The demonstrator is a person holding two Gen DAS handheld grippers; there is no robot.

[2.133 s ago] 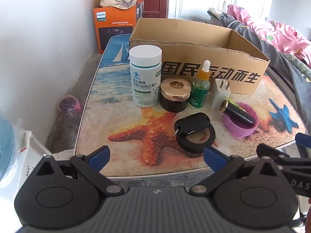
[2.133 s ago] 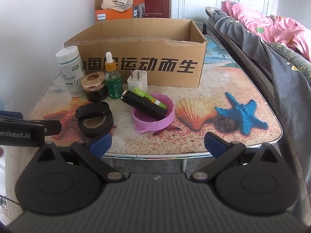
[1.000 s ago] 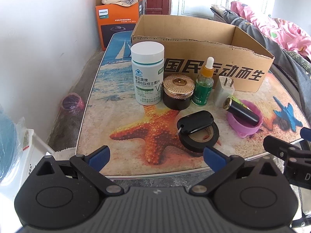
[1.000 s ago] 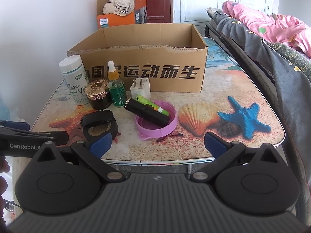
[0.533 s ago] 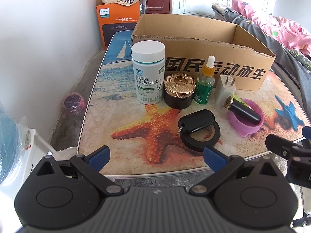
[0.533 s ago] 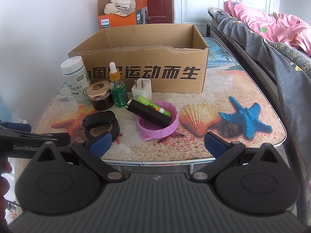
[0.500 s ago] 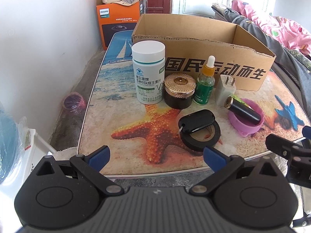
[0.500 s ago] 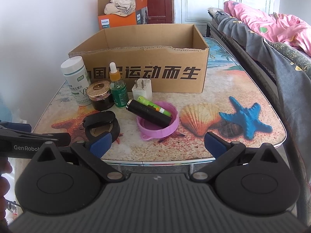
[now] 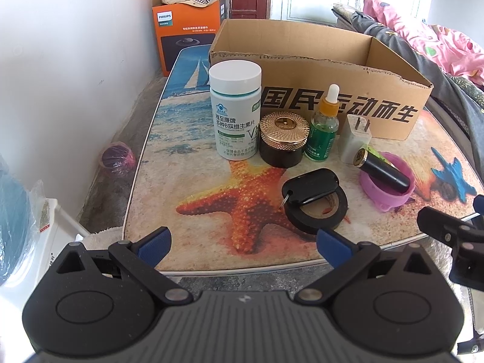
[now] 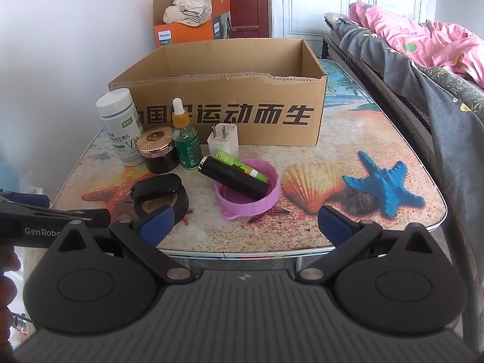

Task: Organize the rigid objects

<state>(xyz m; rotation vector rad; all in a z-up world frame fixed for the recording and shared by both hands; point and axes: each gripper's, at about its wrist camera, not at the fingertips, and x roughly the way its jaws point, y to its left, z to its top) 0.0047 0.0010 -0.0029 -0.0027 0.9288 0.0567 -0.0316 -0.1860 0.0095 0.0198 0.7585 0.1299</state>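
Cardboard box (image 9: 317,60): matt brown corrugated board, front rim torn ragged. Table (image 9: 187,163): glossy printed top. Vitamin bottle (image 9: 236,112): smooth white plastic, paper label. Jar (image 9: 282,139): dark glossy body, knurled gold metallic lid. Tape roll (image 9: 316,208): matt black. Pink lid (image 10: 248,190): smooth plastic. Gripper fingers (image 9: 152,243): blue textured pads.

Left tool (image 9: 243,243) and right tool (image 10: 242,222) hover side by side, jaws spread wide.

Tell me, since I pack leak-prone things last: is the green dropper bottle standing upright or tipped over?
Upright. The green dropper bottle stands on its base, dropper cap pointing up, between the gold-lidded jar and white charger plug.
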